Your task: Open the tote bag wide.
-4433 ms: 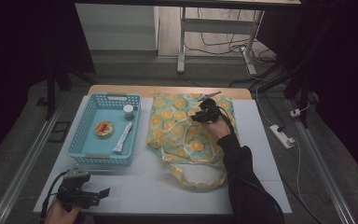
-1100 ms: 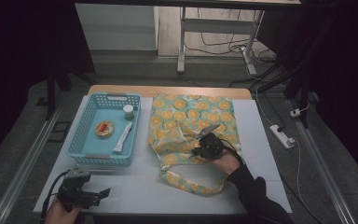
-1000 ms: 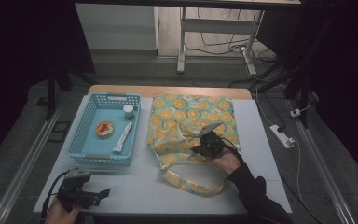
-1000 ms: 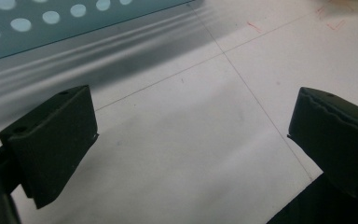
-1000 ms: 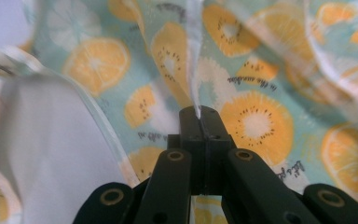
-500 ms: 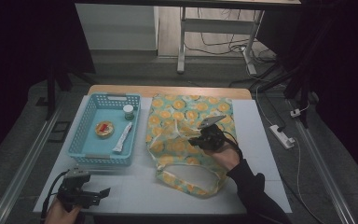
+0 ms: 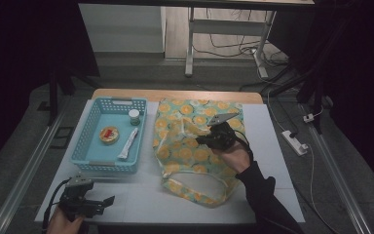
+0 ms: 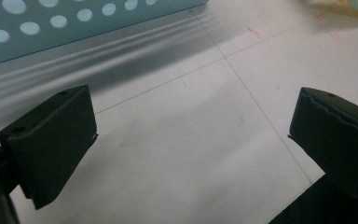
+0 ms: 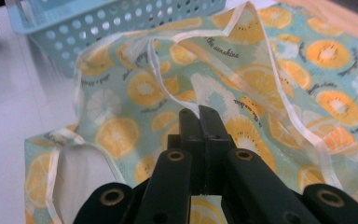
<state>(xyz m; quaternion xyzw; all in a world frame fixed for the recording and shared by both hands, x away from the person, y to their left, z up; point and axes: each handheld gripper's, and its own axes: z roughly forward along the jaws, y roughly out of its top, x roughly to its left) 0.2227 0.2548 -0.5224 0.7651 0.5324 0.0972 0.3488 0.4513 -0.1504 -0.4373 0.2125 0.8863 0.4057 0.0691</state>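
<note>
Fabric bag (image 7: 195, 146), orange-slice print on pale teal, lies flat in the middle of the white surface (image 7: 277, 165), just right of the blue basket (image 7: 93, 140). Its handle loop rests at the near end, toward the person.

Right gripper (image 9: 199, 113): jaws pressed together on a thin pale strip of the bag, probably the edge binding or a handle strap; right gripper view shows the strip running up out of the closed tips. High view shows this gripper (image 7: 209, 139) above the middle of the bag, with cloth lifted into a small peak under it.

Left gripper (image 8: 191, 135): jaws spread wide, nothing between them, over bare surface just in front of the basket wall (image 8: 74, 23). In the high view it sits at the near left corner (image 7: 104, 201), well apart from the bag.

Basket holds a small jar (image 7: 134, 117), a round red-and-yellow item (image 7: 109, 135) and a white tube (image 7: 128, 144).

Risks, as judged:
- Pinch is on a narrow strip only; a quick pull could slide it out and drop the cloth.
- If just one layer is caught, the mouth may open; if both layers are caught, the bag lifts closed.
- Nothing anchors the bag, so a sideways pull could drag it against the basket.
</note>
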